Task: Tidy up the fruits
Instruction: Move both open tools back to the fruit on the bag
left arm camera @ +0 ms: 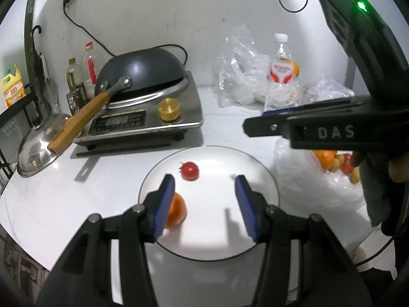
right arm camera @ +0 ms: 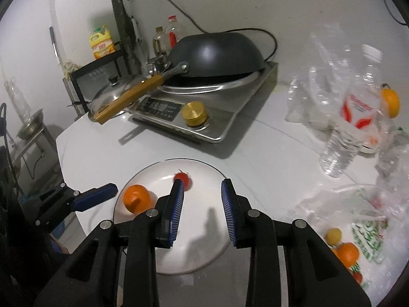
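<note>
A white plate [left arm camera: 217,243] [right arm camera: 202,168] lies on the white counter and holds an orange [left arm camera: 177,212] [right arm camera: 135,198] and a small red tomato [left arm camera: 190,171] [right arm camera: 184,177]. My left gripper [left arm camera: 204,179] hangs open above the plate with nothing between its blue pads; the orange sits just beside its left finger. My right gripper [right arm camera: 202,181] also hovers over the plate, jaws apart and empty. In the left wrist view the right gripper [left arm camera: 255,126] reaches in from the right. A clear plastic bag with more fruits [left arm camera: 332,163] [right arm camera: 342,250] lies to the right of the plate.
Behind the plate stands an induction cooker [left arm camera: 143,120] [right arm camera: 204,117] with an upturned black wok [left arm camera: 143,69] on it, wooden handle jutting left. A steel lid [left arm camera: 35,151] lies at the left. A water bottle [left arm camera: 281,74] [right arm camera: 350,128] and crumpled bags stand at the back right.
</note>
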`<state>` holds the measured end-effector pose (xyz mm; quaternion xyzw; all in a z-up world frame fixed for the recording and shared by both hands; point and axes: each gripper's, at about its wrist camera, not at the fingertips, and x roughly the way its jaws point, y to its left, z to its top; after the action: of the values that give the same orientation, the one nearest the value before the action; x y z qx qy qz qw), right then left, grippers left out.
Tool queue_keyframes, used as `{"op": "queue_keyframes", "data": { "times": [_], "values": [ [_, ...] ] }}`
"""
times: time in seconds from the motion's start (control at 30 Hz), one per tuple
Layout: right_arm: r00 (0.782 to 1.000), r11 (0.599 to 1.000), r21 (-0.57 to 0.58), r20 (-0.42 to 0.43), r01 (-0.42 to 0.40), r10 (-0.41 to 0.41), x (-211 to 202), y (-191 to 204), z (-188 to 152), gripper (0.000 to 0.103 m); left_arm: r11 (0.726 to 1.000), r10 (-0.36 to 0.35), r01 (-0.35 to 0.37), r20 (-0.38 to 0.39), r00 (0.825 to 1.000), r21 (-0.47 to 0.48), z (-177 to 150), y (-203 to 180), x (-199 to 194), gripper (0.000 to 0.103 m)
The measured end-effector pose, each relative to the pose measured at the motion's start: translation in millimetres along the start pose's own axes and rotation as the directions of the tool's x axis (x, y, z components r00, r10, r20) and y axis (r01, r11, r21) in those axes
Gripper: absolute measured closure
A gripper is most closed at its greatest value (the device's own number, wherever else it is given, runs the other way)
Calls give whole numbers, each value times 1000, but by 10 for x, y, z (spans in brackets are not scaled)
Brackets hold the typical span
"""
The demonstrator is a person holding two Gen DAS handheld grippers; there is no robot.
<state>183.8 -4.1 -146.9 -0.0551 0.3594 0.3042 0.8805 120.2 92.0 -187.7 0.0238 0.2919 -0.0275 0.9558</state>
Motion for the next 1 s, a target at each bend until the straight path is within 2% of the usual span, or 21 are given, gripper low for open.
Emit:
{"op": "queue_keyframes", "data": {
  "times": [0.63, 1.0],
  "values": [
    [990, 990, 66, 54, 123, -126, -950, -658, -543, 71, 999, -42, 42, 30, 999, 8, 180, -751, -220, 52],
    [976, 970, 113, 13, 217, -219, -1165, -1124, -1058, 71, 995, -88, 89, -4, 996, 45, 167, -1281, -119, 52]
  ]
}}
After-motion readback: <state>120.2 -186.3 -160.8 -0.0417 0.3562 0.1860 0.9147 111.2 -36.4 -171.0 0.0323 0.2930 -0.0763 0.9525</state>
